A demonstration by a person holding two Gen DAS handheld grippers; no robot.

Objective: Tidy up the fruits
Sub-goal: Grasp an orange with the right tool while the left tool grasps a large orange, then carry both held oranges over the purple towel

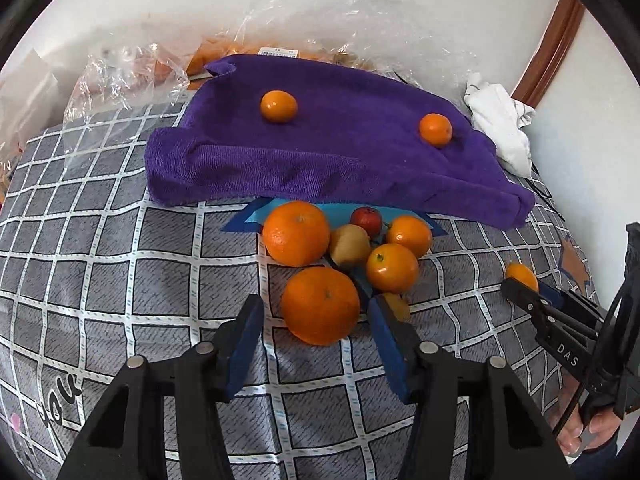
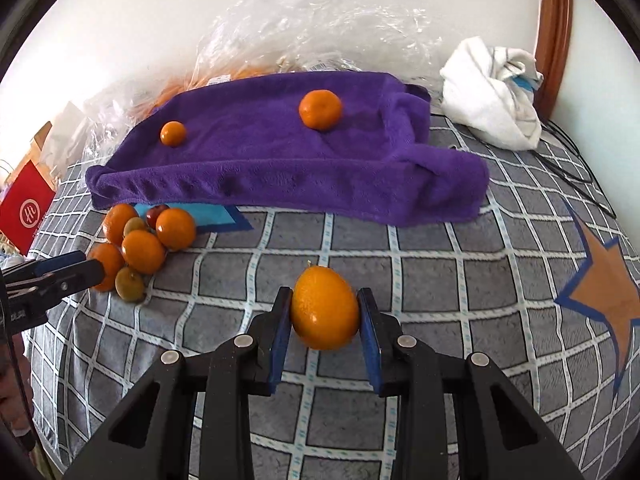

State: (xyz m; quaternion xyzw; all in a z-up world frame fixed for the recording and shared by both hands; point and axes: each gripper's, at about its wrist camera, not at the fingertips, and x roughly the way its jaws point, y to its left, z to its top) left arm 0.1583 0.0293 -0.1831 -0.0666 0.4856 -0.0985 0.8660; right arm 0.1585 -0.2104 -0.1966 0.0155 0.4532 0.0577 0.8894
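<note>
**Right wrist view: oval orange fruit clamped; left fingers wide at the pile**

Right wrist view shows the right gripper (image 2: pixel 325 316) closed on a small oval orange citrus fruit (image 2: pixel 324 312), its blue-padded fingers (image 2: pixel 280 332) pressing both sides, above the grey quilted bedcover with a white grid pattern (image 2: pixel 420 280). Beyond it lies a folded purple terry towel (image 2: pixel 280 160) carrying two small round tangerines, one to the left (image 2: pixel 173 133) and a larger-looking one to the right (image 2: pixel 320 110). A crumpled clear plastic bag (image 2: pixel 320 20) sits behind the towel against the wall, and a bunched white cloth (image 2: pixel 492 92) lies to the right of it.

Left wrist view shows the left gripper (image 1: pixel 316 320) with its fingers spread wide, one on either side of a large round orange (image 1: pixel 320 305) at the near edge of a fruit pile; I cannot tell whether the pads touch it. The pile sits just in front of the towel's near edge, partly on a blue paper sheet (image 1: pixel 248 218): another large orange (image 1: pixel 296 232), a yellowish pear-like fruit (image 1: pixel 349 245), a small red fruit (image 1: pixel 366 220), and two medium oranges (image 1: pixel 392 267) (image 1: pixel 409 236). A small dull yellow-green fruit (image 2: pixel 130 284) rests at the pile's near side.
</note>
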